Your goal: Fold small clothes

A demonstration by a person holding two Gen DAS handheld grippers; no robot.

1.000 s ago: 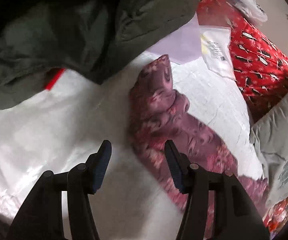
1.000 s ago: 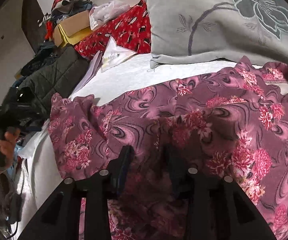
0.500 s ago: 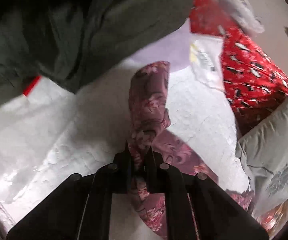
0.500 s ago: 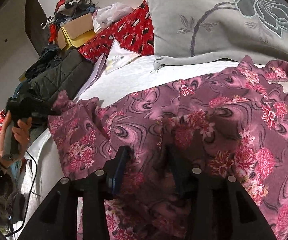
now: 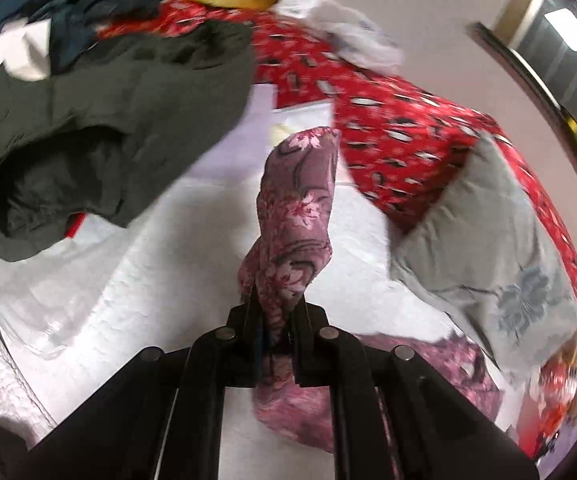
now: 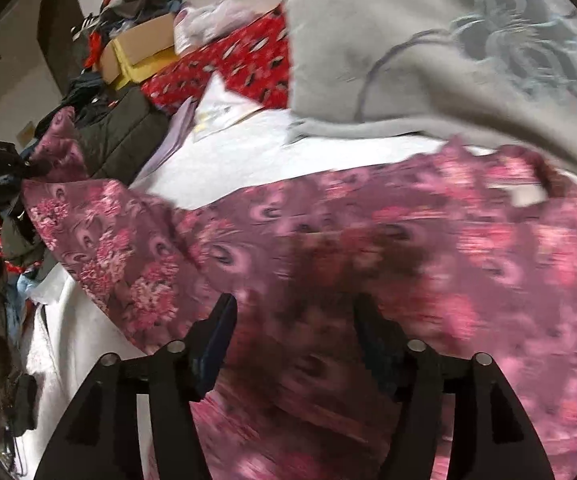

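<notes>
A maroon floral garment (image 6: 368, 248) lies spread on the white bed sheet (image 6: 248, 152). My left gripper (image 5: 275, 312) is shut on one end of the garment (image 5: 296, 208) and holds it lifted off the sheet, so the cloth stands up ahead of the fingers. That gripper also shows at the far left of the right wrist view (image 6: 20, 168), pulling the corner up. My right gripper (image 6: 292, 320) is open and sits low over the middle of the garment, with one finger on each side of a fold.
A grey flowered pillow (image 5: 488, 240) lies to the right, against a red patterned blanket (image 5: 408, 128). A dark green jacket (image 5: 108, 112) lies at the left. Papers (image 6: 224, 108), a cardboard box (image 6: 140, 48) and piled clothes sit at the far end.
My left gripper closed on the garment's end and has lifted it up off the sheet. My right gripper stayed open over the garment, which shifted beneath it.
</notes>
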